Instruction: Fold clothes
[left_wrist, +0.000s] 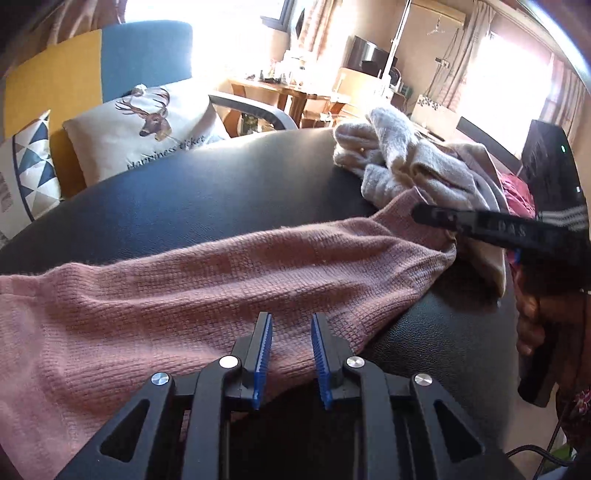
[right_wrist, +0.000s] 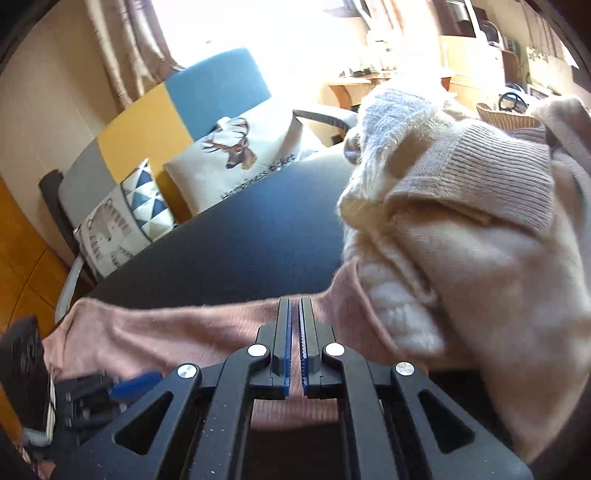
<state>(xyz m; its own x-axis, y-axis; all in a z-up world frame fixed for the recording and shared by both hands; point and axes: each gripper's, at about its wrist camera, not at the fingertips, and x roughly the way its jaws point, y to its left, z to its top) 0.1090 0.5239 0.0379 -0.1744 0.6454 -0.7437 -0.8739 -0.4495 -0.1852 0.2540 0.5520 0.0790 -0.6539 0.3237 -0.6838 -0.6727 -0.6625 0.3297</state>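
A pink knitted garment (left_wrist: 221, 280) lies stretched across the black table (left_wrist: 203, 192). My left gripper (left_wrist: 291, 319) hovers over its near edge with the blue pads a finger's width apart. The knit shows flat through the gap and is not pinched. My right gripper (right_wrist: 294, 301) is shut on the pink garment (right_wrist: 166, 332), a thin strip of which shows between its pads. In the left wrist view the right gripper (left_wrist: 419, 214) holds the garment's far right end, beside a pile of cream and beige sweaters (left_wrist: 406, 162). The left gripper (right_wrist: 122, 384) is blurred at the lower left.
The sweater pile (right_wrist: 461, 240) fills the table's right side, with a red garment (left_wrist: 517, 188) behind it. A deer cushion (left_wrist: 147, 129) and a triangle-patterned cushion (left_wrist: 29, 166) rest on a blue and yellow chair (left_wrist: 92, 66) beyond the table's far edge. A person's hand (left_wrist: 532, 321) grips the right tool.
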